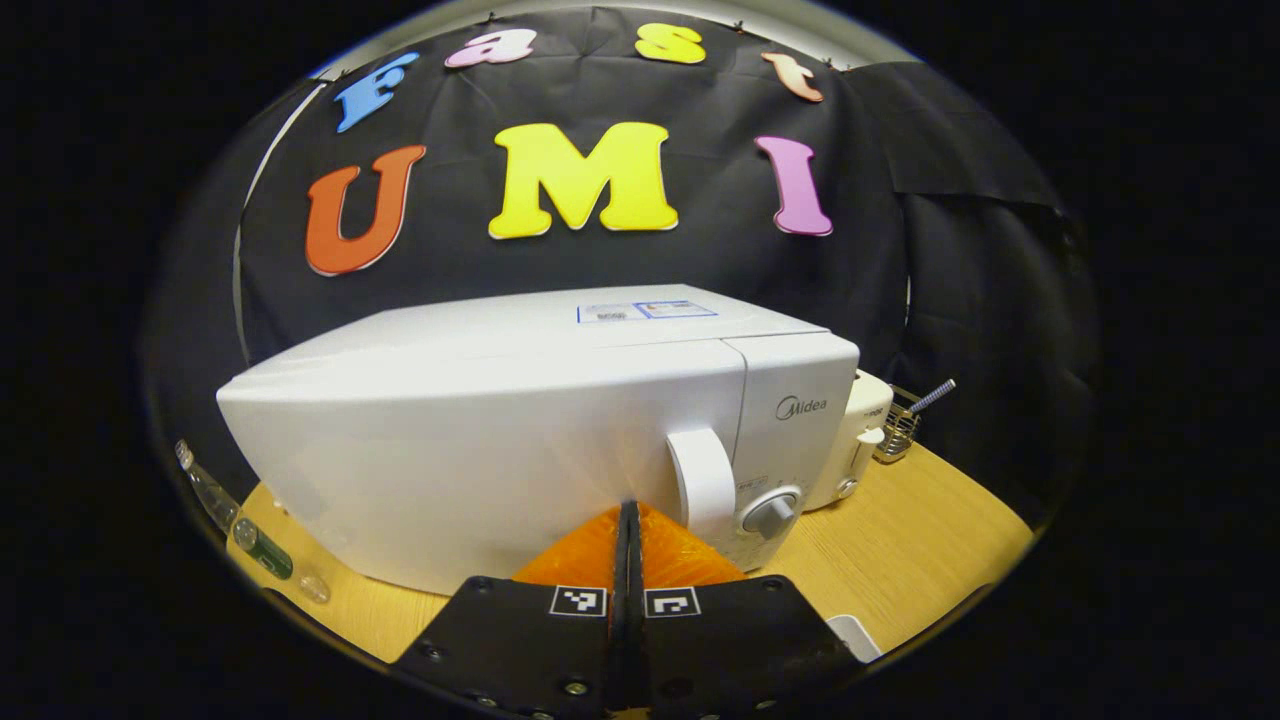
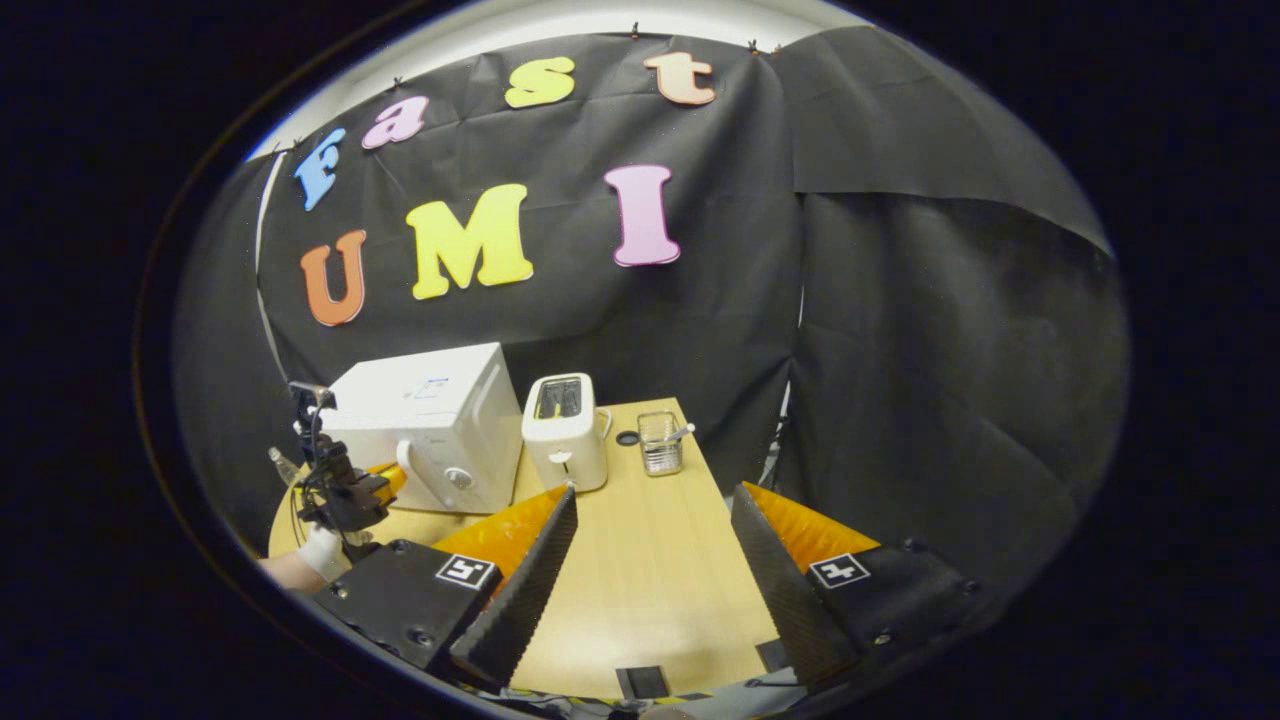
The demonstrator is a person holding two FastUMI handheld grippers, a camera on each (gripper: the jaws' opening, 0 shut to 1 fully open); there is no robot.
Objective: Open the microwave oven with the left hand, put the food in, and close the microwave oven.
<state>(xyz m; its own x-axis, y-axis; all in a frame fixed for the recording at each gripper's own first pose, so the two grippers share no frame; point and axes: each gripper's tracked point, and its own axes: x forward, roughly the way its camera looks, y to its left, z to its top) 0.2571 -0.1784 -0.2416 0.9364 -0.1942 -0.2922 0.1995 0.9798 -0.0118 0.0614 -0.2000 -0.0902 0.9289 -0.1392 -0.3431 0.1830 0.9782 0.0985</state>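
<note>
Your left gripper (image 1: 628,515) has its fingers pressed together on nothing, tips just short of the closed door of the white box-shaped microwave oven (image 1: 480,450), beside its white loop handle (image 1: 702,478) and grey dial (image 1: 770,514). In the right gripper view that oven stands at the left rear of the light wooden counter (image 2: 650,560), with a white two-slot toaster (image 2: 565,432) and a wire mesh basket (image 2: 660,442) to its right. Your right gripper (image 2: 652,502) hovers over bare counter, fingers spread wide, holding nothing.
</note>
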